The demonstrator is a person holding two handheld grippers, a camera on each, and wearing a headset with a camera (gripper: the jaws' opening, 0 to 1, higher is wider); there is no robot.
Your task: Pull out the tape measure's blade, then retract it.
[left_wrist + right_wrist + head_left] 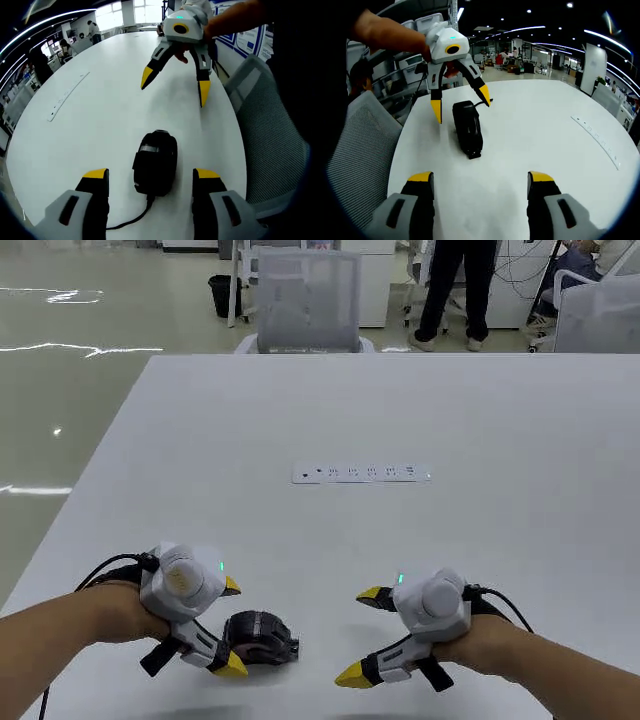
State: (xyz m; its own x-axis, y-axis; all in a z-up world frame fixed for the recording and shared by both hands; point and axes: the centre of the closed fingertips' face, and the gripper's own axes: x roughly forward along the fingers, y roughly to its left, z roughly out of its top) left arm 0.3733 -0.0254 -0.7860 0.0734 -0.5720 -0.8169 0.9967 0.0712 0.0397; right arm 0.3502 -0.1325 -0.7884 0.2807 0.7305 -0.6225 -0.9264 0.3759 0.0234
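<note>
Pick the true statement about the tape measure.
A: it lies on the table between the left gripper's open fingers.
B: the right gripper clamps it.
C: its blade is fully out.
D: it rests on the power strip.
A: the tape measure lies on the table between the left gripper's spread fingers, with table showing on either side.

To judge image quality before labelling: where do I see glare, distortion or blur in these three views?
Head view: even light, sharp; lamps glare in streaks on the glossy grey floor. Left gripper view: fisheye curves the edge of the white table; the black rounded tape measure is sharp. Right gripper view: dark ceiling, bright strip lights, same curving.
</note>
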